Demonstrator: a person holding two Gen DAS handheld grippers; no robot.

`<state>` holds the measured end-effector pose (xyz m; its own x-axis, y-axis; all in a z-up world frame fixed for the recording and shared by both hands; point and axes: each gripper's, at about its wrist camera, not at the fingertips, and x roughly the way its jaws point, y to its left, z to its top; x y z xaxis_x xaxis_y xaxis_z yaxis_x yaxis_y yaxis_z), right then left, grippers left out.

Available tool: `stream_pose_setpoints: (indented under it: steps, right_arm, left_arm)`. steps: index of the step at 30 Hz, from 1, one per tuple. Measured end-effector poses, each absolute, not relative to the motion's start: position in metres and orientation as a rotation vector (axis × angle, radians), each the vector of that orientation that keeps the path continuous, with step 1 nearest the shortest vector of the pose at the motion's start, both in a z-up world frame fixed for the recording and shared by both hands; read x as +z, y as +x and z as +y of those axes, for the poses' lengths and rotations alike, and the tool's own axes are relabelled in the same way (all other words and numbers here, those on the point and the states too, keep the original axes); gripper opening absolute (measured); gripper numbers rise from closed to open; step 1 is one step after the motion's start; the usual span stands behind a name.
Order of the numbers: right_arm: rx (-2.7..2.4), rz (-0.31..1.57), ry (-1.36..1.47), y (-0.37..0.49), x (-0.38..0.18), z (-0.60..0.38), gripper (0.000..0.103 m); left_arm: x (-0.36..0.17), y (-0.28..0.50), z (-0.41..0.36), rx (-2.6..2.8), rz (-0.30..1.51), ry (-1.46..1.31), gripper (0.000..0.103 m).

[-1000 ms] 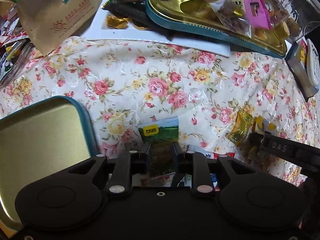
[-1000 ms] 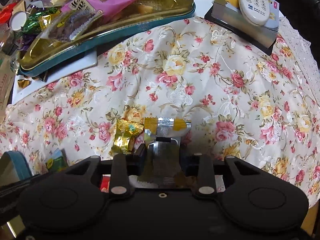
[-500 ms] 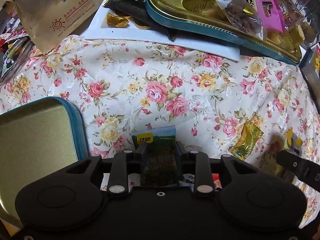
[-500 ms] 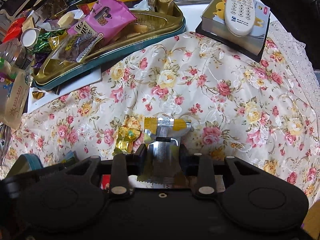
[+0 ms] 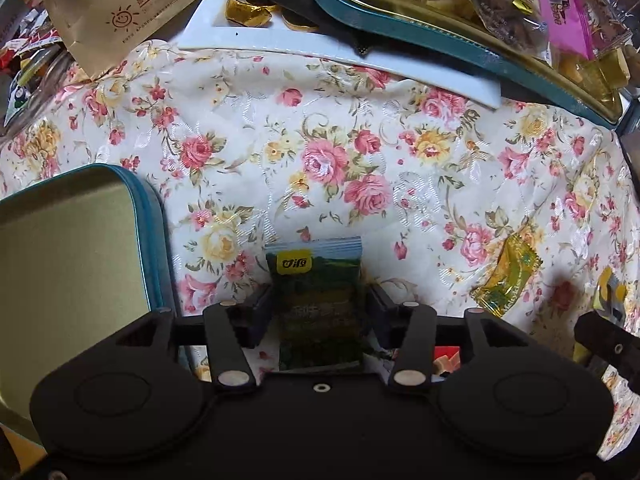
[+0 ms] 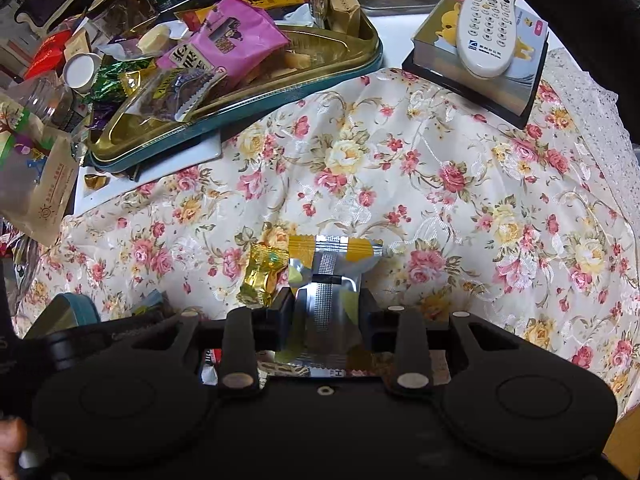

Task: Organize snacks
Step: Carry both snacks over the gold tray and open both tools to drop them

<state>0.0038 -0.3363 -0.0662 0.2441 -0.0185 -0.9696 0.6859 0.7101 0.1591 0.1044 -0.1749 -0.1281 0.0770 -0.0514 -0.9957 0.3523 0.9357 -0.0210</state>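
My left gripper [image 5: 319, 304] is shut on a green snack packet with a yellow label [image 5: 318, 296] and holds it above the flowered cloth. An open teal tin with a gold inside [image 5: 72, 264] lies just to its left. My right gripper [image 6: 325, 308] is shut on a silver and yellow snack packet [image 6: 330, 276]. A gold wrapped candy [image 6: 260, 276] lies on the cloth beside the right gripper's left finger; it also shows in the left wrist view [image 5: 506, 276].
A large teal tray with a gold inside [image 6: 240, 108], piled with snack bags, stands at the back on a white board [image 5: 340, 52]. A brown paper bag [image 5: 112, 8] lies back left. A remote [image 6: 488, 20] rests on a box at the back right.
Both grippers have risen slightly with their packets held. The left view has shifted so the tin sits closer; the right view has tilted up toward the back tray.
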Motion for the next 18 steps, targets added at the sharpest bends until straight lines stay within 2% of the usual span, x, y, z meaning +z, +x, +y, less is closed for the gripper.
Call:
stream_pose_setpoints:
  steps: [4,10,18]
  right_arm:
    - [-0.525,1.234,0.630,0.003,-0.061,-0.334,0.035]
    - [-0.517,1.213,0.629,0.000,-0.048,-0.330,0.035]
    - [-0.449,1.179,0.544,0.006,-0.018,-0.292,0.035]
  left_arm:
    - [-0.125,0.100,-0.179,-0.295,1.458,0.235,0.045]
    - [-0.103,0.095,-0.170,-0.247,1.465,0.177,0.044]
    - [-0.024,0.089,-0.138,-0.241,1.274,0.202,0.045]
